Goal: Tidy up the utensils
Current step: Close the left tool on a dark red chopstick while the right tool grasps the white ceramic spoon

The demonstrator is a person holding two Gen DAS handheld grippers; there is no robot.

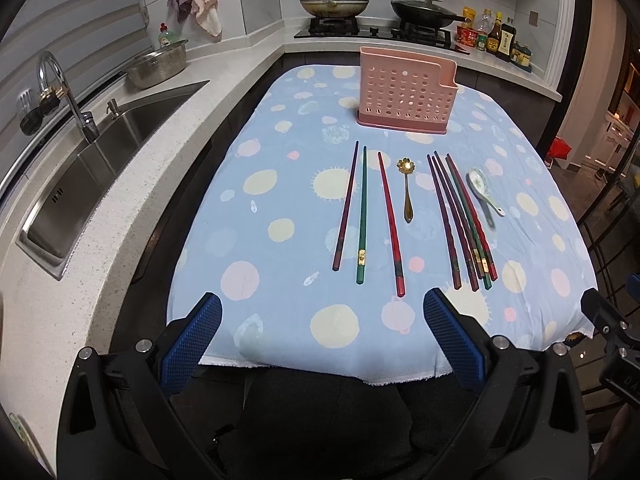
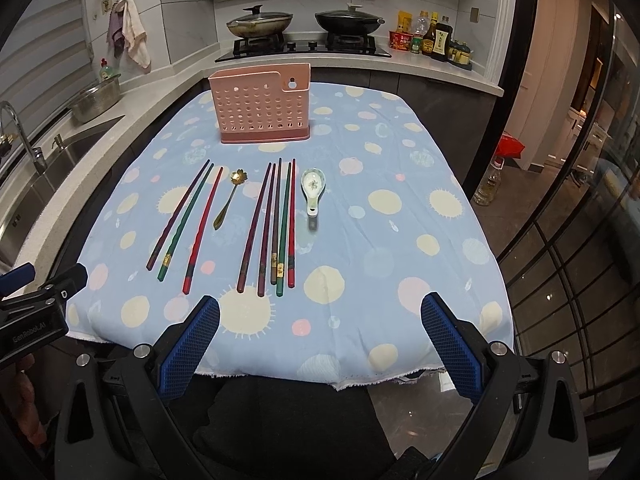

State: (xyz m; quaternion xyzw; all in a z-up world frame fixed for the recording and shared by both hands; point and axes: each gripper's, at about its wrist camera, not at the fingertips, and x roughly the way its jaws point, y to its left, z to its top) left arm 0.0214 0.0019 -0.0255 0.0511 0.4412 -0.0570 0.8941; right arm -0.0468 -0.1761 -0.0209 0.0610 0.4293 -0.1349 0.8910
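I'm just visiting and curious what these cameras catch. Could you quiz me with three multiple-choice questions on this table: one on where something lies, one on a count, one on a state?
1. Where does the gold spoon lie?
A. Inside the pink holder
B. Between the two groups of chopsticks
C. On the stove

2. How many chopsticks lie on the tablecloth?
A. Four
B. Eight
C. Twelve

3. What is the state of the pink holder?
A. Standing upright
B. Tipped on its side
C. Held by a gripper

Answers:
1 B, three chopsticks lie to its left and five to its right.
2 B, three plus five.
3 A, it stands on its base at the far end, and both the left gripper and right gripper are open and hold nothing.
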